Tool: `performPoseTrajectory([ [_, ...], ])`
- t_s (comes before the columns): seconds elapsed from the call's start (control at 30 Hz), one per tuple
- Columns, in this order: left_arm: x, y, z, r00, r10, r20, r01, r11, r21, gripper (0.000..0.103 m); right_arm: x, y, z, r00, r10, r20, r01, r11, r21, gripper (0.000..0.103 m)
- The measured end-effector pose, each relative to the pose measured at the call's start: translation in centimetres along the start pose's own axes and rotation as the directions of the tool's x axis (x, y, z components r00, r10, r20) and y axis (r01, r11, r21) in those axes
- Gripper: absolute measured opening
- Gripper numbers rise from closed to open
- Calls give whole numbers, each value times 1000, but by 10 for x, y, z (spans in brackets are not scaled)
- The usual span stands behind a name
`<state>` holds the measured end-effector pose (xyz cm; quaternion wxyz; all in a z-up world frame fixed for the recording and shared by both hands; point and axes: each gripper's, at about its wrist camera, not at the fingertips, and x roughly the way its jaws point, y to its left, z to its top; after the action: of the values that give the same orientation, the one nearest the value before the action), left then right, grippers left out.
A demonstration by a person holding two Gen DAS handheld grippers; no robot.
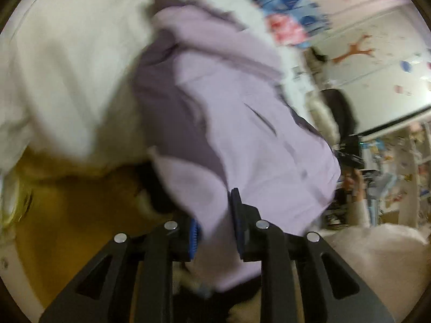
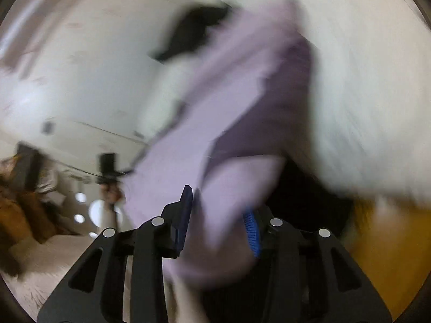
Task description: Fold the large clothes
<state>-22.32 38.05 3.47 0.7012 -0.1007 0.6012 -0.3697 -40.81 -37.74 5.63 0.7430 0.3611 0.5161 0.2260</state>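
Observation:
A large lilac garment (image 1: 242, 113) hangs in the air in front of me, held up by both grippers. My left gripper (image 1: 214, 231) is shut on a bunched edge of it, the cloth running between the blue pads. In the right wrist view the same lilac garment (image 2: 215, 123) stretches up and away, and my right gripper (image 2: 219, 226) is shut on another bunch of its edge. Both views are blurred by motion. The garment's lower part is hidden behind the fingers.
The person's white top (image 1: 67, 80) fills the left of the left wrist view and the right of the right wrist view (image 2: 363, 94). A mustard-yellow surface (image 1: 80, 215) lies below. A patterned wall (image 1: 363, 53) and cluttered shelves (image 1: 398, 167) stand behind.

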Motion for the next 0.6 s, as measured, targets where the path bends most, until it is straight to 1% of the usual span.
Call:
performPoseTrajectory([
  [0.03, -8, 11, -1, 1000, 9, 5, -9, 1000, -8, 25, -10, -8, 9, 999, -4, 37, 4, 1000, 11, 38],
  [0.07, -12, 14, 4, 999, 42, 13, -42, 999, 0, 26, -18, -11, 22, 997, 23, 78, -23, 1000, 4, 40],
  [0.1, -23, 19, 17, 990, 133, 56, -133, 991, -5, 26, -29, -8, 46, 990, 42, 135, -39, 999, -28, 52],
  [0.13, -31, 27, 26, 986, 148, 81, -146, 989, -27, 26, -32, -7, 66, 984, 42, 174, -33, 998, -51, 71],
  [0.17, -37, 23, 42, 985, 135, 105, -132, 991, -34, 26, -29, -8, 86, 977, 43, 210, -29, 997, -67, 80],
  [0.2, -44, 20, 57, 982, 126, 138, -124, 992, -17, 27, -22, -9, 113, 970, 52, 238, -35, 997, -75, 89],
  [0.23, -50, 15, 80, 977, 113, 183, -116, 993, 7, 31, -6, -13, 150, 965, 75, 253, -59, 996, -69, 89],
  [0.27, -48, 8, 103, 973, 95, 210, -101, 995, 20, 34, 13, -12, 175, 962, 97, 254, -85, 995, -60, 90],
  [0.3, -42, 6, 128, 969, 67, 238, -77, 996, 34, 44, 30, -18, 205, 959, 112, 259, -103, 994, -48, 90],
  [0.33, -29, 8, 162, 961, 38, 273, -48, 998, 30, 63, 51, -26, 236, 956, 117, 270, -114, 993, -27, 89],
  [0.37, -19, 10, 188, 956, 39, 290, -43, 999, 8, 69, 74, -34, 257, 956, 122, 266, -124, 992, -12, 90],
  [0.4, -4, 20, 211, 952, 37, 303, -32, 999, -21, 71, 100, -45, 283, 960, 109, 259, -116, 993, 10, 89],
  [0.43, 23, 30, 246, 955, 18, 297, -3, 999, -50, 71, 113, -51, 299, 963, 95, 253, -105, 994, 27, 89],
  [0.47, 36, 34, 265, 955, 19, 298, 2, 998, -70, 71, 127, -57, 310, 968, 76, 241, -88, 995, 38, 89],
  [0.5, 58, 42, 288, 955, 27, 295, 4, 995, -103, 71, 142, -63, 325, 974, 48, 222, -60, 997, 47, 89],
  [0.53, 82, 55, 308, 959, 26, 283, 14, 990, -139, 71, 158, -77, 339, 981, 16, 196, -29, 998, 64, 89],
  [0.57, 98, 67, 321, 963, 36, 269, 11, 985, -171, 71, 166, -84, 347, 985, -16, 171, 4, 997, 73, 89],
  [0.6, 121, 86, 336, 966, 59, 250, -1, 974, -225, 71, 176, -91, 351, 988, -54, 142, 44, 996, 76, 89],
])
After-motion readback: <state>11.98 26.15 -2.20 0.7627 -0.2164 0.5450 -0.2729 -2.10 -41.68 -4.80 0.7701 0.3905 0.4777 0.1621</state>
